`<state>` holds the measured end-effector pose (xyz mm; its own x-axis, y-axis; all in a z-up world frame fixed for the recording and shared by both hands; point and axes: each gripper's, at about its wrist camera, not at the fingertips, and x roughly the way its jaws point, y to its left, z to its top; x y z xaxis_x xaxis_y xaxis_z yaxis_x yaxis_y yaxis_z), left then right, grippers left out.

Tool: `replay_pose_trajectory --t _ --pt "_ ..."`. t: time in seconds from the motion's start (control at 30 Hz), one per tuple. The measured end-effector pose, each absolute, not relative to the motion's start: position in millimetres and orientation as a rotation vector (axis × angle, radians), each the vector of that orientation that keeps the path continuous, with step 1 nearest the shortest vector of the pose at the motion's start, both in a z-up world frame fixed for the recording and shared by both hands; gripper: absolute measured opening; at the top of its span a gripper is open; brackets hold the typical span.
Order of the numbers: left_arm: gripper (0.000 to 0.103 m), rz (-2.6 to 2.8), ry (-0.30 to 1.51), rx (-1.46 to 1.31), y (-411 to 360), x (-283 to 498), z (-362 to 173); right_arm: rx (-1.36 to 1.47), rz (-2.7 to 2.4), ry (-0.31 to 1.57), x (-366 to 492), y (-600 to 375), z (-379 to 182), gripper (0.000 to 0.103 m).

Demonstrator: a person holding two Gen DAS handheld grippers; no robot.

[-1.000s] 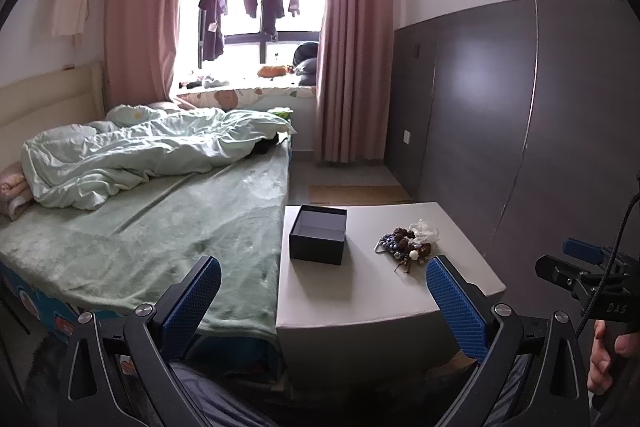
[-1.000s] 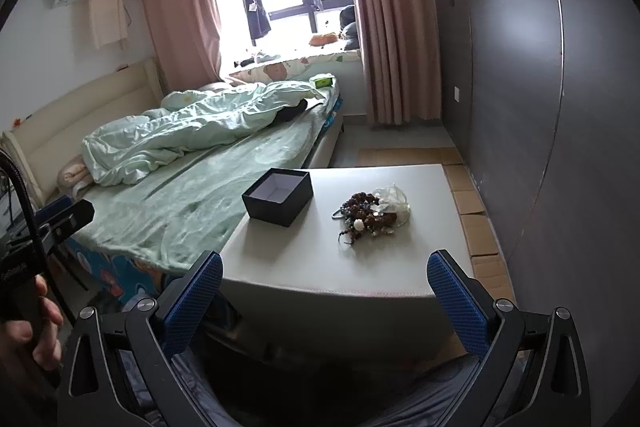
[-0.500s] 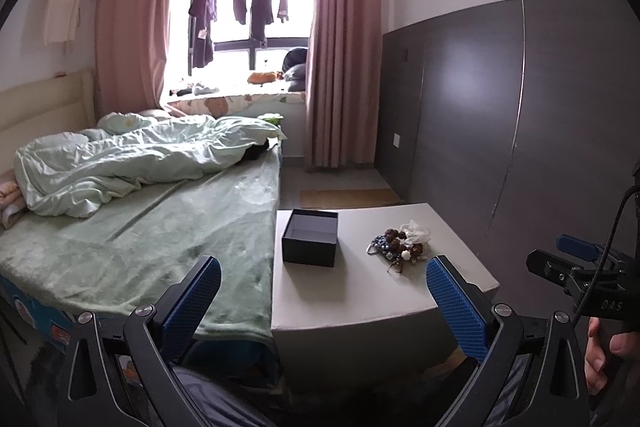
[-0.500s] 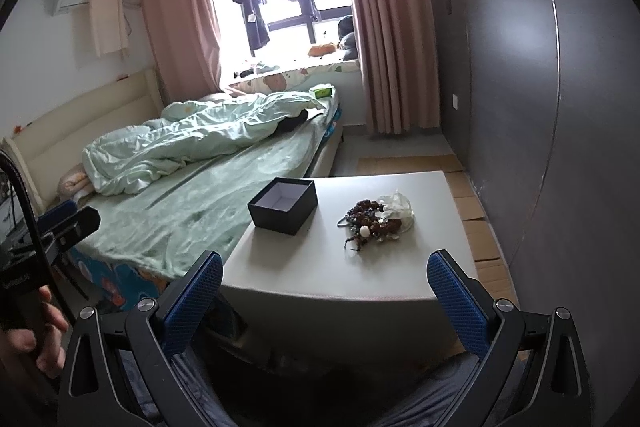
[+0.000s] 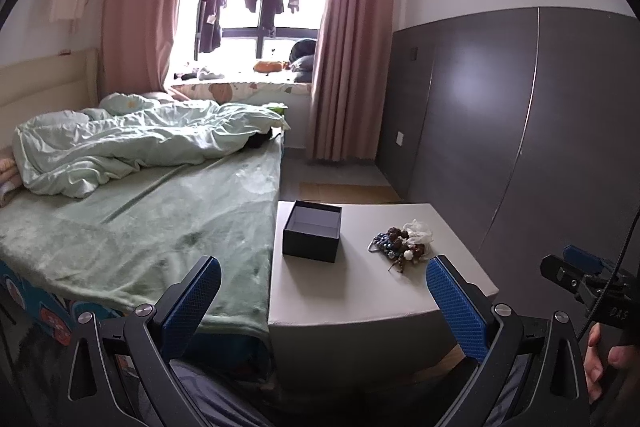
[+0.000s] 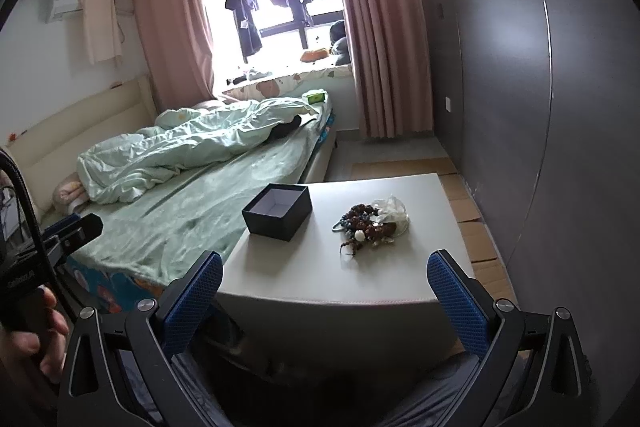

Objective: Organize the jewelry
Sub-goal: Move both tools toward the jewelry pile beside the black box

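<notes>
Right now the jewelry (image 6: 370, 223) lies in a tangled heap of dark brown and bluish beads against a crumpled clear bag (image 6: 390, 211), on the pale table (image 6: 320, 279) beside the open black box (image 6: 278, 213); both the left gripper (image 5: 322, 301) and the right gripper (image 6: 324, 297) hang spread wide, empty.

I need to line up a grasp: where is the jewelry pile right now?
The jewelry pile lies on the white table, right of the open black box and apart from it, in both wrist views; a crumpled clear bag touches its far right side.
</notes>
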<state>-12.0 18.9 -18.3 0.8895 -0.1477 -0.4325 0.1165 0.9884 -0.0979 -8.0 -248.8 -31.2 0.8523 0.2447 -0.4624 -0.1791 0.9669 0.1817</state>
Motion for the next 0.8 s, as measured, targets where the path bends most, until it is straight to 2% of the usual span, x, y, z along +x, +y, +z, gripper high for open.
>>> replay_pose_trajectory --t 0.8 --pt "0.103 -0.203 0.485 -0.096 -1 9 -22 0.153 0.217 0.526 -1 -264 -44 0.103"
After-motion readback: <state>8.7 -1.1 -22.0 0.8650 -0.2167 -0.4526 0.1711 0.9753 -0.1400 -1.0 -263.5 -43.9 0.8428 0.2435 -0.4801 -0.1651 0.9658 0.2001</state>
